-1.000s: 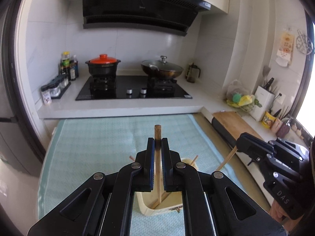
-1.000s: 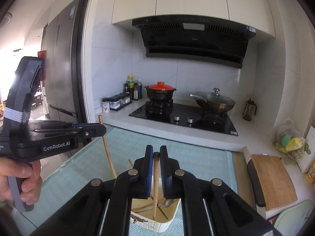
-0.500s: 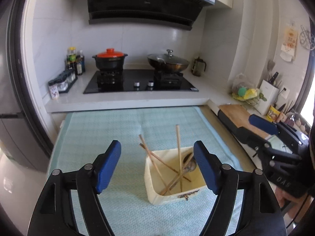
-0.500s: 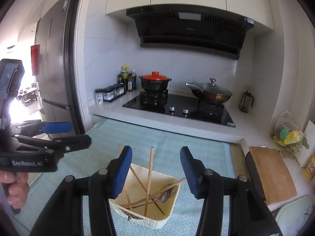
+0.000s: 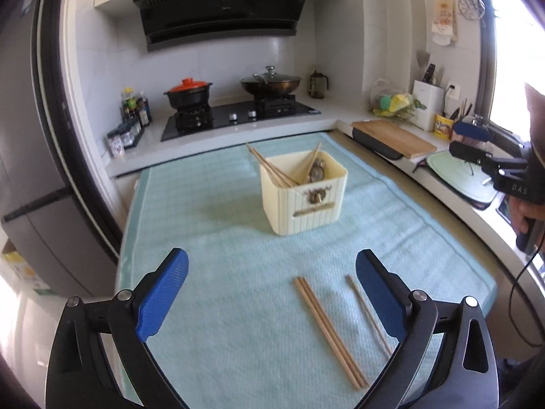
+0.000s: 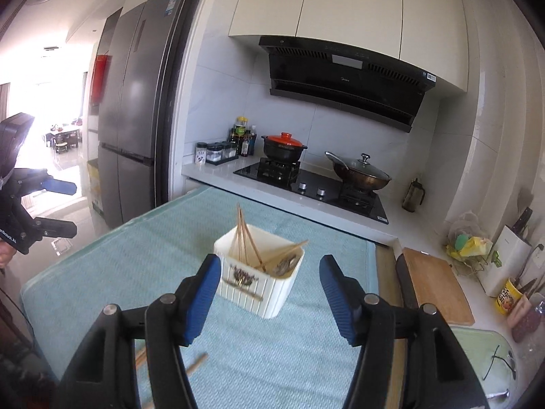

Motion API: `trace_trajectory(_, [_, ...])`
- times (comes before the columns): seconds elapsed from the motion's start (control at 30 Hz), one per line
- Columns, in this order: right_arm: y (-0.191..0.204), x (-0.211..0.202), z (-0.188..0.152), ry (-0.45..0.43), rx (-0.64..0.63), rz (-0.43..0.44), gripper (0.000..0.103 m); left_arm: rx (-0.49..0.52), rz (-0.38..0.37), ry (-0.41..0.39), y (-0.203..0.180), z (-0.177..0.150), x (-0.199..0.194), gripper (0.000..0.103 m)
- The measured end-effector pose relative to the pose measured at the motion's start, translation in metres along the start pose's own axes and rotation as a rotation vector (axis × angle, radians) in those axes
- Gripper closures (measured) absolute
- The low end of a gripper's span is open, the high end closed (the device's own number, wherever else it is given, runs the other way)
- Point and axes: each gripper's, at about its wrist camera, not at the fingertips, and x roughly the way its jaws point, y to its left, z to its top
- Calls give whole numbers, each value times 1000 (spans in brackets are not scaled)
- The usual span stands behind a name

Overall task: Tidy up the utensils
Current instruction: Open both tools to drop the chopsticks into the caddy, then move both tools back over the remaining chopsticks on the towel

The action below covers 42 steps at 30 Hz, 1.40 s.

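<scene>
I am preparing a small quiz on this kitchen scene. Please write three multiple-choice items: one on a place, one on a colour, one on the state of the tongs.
1. Where do the loose chopsticks lie?
A. on the stove
B. on the light green mat, nearer the camera than the cream box
C. on the wooden board

2. What colour is the lid of the black pot?
A. red-orange
B. blue
C. white

3. How do the left tongs stand?
A. shut on a chopstick
B. shut on nothing
C. open, holding nothing

Key: 1 B, they rest on the mat in front of the box; 2 A, the lid is red-orange; 3 C, the blue pads stand wide apart with nothing between them.
</scene>
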Motion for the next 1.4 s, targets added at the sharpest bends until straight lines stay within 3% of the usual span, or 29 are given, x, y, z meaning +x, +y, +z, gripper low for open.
trace_trajectory(0.17, [44, -11, -80, 76, 48, -41, 41, -161, -54, 29, -18, -59, 9, 4])
trace_trajectory(0.3, [58, -6, -129, 158, 160, -33, 41, -240, -92, -2, -22, -71, 14, 4])
trace_trajectory(0.43, [58, 1, -158, 236, 223, -20, 41, -217, -72, 0, -28, -73, 20, 4])
trace_trajectory(0.57, [57, -3, -162, 220, 237, -61, 41, -209, -38, 15, -30, -80, 24, 4])
trace_trajectory(1.03, [61, -11, -167, 185, 276, -69, 41, -211, -15, 37, -42, -98, 26, 4])
trace_trajectory(1.4, [66, 7, -178, 256, 291, -60, 44, -238, 0, 97, -34, -112, 44, 4])
